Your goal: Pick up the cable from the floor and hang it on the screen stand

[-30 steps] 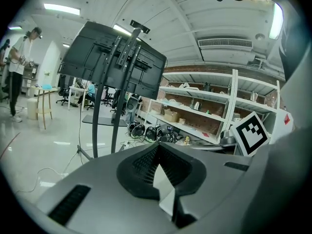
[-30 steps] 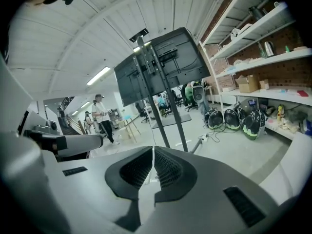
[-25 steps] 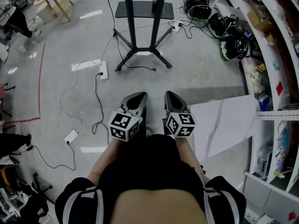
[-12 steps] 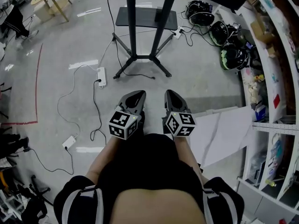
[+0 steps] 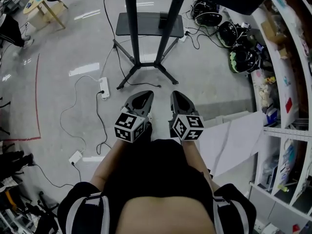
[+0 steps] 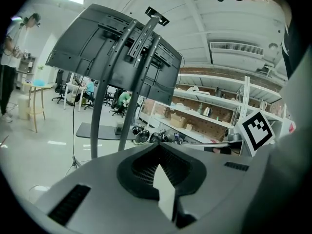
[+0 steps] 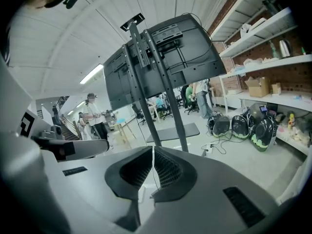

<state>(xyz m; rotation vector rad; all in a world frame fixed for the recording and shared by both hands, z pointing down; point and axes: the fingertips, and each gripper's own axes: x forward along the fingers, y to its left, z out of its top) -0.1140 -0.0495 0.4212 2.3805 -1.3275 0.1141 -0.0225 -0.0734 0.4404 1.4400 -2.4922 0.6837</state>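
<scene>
The grey floor (image 5: pixel 209 82) fills most of the head view, and the black screen stand (image 5: pixel 146 26) rises from it straight ahead of the person. The left gripper (image 5: pixel 145 94) and right gripper (image 5: pixel 175 93) are held side by side above the floor, short of the stand's legs, each with its jaws pressed together on nothing. The cable (image 5: pixel 60 115) (a thin white one) lies looped on the floor well to their left, running from a power strip (image 5: pixel 103 87).

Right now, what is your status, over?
Both shut, nothing held: left tongs, right tongs. On grey floor, thin black cable, untouched. Ahead, black metal screen stand; white power strip beside cable.
</scene>
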